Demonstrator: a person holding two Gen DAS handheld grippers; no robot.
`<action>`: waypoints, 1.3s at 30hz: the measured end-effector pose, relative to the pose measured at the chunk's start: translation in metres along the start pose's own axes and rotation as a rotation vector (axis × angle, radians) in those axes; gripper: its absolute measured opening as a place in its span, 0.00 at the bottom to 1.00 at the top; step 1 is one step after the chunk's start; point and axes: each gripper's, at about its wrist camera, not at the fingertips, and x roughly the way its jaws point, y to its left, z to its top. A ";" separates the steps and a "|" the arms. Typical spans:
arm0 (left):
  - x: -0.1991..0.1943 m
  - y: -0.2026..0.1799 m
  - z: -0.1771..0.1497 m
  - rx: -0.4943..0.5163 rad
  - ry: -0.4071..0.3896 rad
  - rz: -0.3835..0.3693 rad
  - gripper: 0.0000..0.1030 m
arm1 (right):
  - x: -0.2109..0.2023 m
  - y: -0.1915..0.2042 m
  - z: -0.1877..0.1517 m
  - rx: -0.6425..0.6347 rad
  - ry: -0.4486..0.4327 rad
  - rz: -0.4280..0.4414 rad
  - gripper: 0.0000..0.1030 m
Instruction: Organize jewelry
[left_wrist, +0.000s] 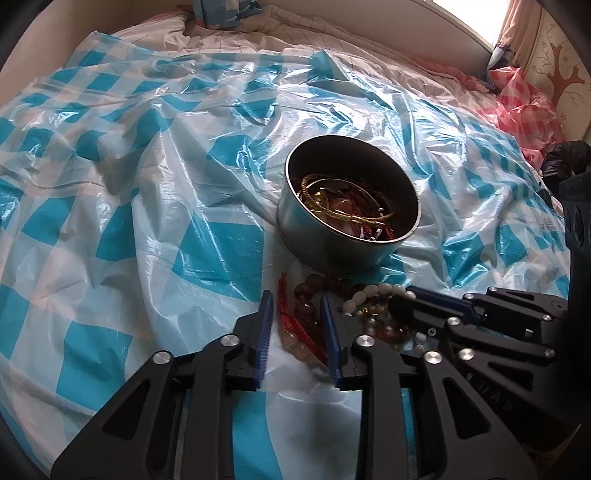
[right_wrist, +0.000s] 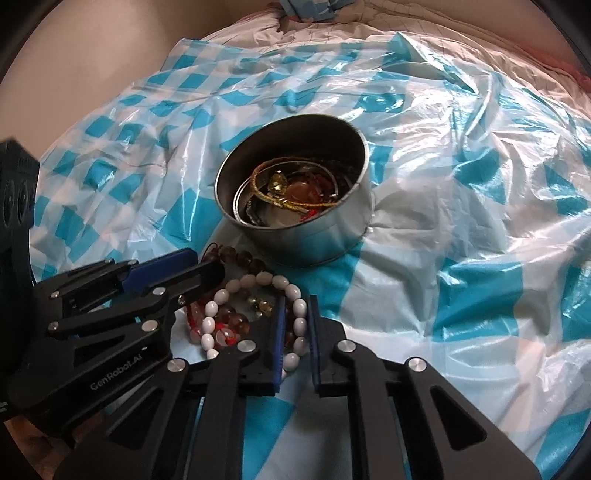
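A round metal tin (left_wrist: 317, 247) (right_wrist: 332, 236) stands on the checked plastic sheet and holds gold bangles, rings and beads. In front of it lies a heap of bracelets: a white bead bracelet (right_wrist: 221, 295) (left_wrist: 373, 290), dark brown beads (left_wrist: 334, 282) (right_wrist: 240, 255), a red cord bracelet (left_wrist: 295, 325) and pink beads (left_wrist: 290, 341). My left gripper (left_wrist: 296, 297) (right_wrist: 201, 264) straddles the red cord and pink beads, with a sliver of sheet showing beside the left pad. My right gripper (right_wrist: 297, 301) (left_wrist: 400, 299) is closed narrowly on the white bracelet's right side.
The blue-and-white plastic sheet (left_wrist: 147, 184) (right_wrist: 461, 221) lies crumpled over a bed. A pink checked bag (left_wrist: 524, 110) and a black bag (left_wrist: 565, 158) sit at the far right by the wall. Bedding and a pillow (left_wrist: 221, 14) lie behind the sheet.
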 end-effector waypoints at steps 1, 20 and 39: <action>-0.001 0.000 -0.001 0.000 -0.003 -0.002 0.20 | -0.003 -0.001 -0.001 0.005 -0.006 -0.002 0.12; -0.008 -0.005 -0.004 0.002 -0.029 -0.021 0.15 | -0.033 -0.030 -0.027 0.106 -0.037 -0.021 0.13; -0.045 0.005 -0.004 -0.053 -0.192 -0.049 0.09 | -0.052 -0.030 -0.029 0.104 -0.103 0.008 0.08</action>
